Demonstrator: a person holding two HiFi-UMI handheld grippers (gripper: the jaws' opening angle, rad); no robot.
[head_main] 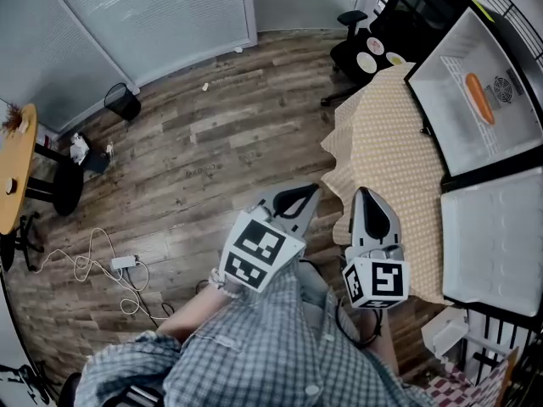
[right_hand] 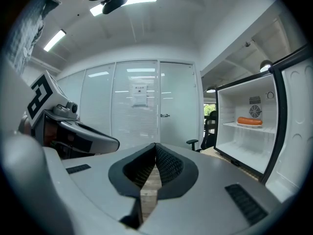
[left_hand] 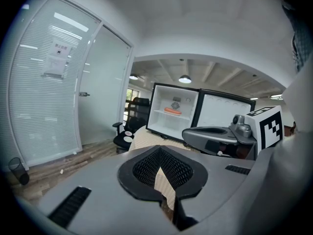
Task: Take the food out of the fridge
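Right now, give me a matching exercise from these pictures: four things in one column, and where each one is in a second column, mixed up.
Things:
1. sausage
2. fridge
3. black bin
4. white cable

Places:
A. on the checked tablecloth
B. lying in loops on the wooden floor
C. inside the fridge
D. standing by the glass wall

Pairs: 1-C, 2-A, 3-D, 4-B
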